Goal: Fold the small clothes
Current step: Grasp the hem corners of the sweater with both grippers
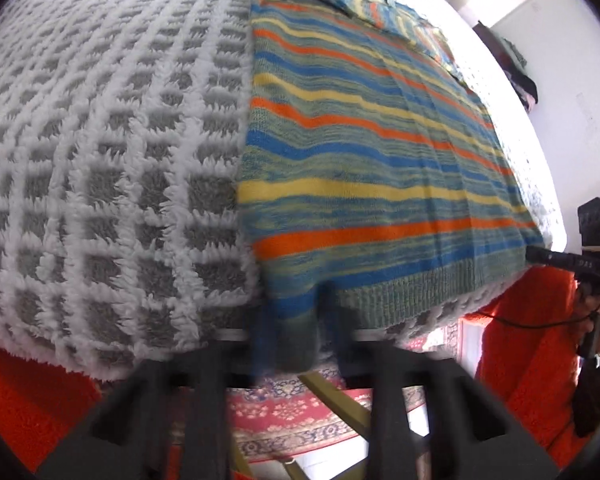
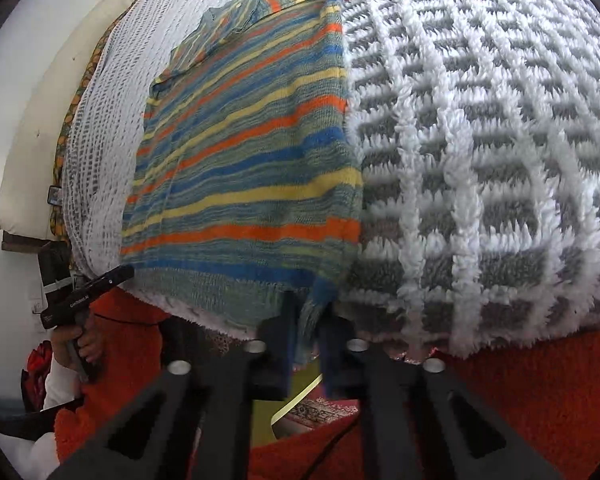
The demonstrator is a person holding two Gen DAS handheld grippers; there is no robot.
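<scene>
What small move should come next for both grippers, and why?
Probably lift both hem corners and carry them toward the collar. The left gripper and right gripper are each shut on a bottom corner of the striped sweater, which lies flat on the blanket with sleeves already folded in.

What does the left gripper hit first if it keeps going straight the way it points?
Nothing new: the left gripper is already shut on the hem of the striped blue, orange and yellow knitted sweater; straight on lies more sweater, probably.
</scene>
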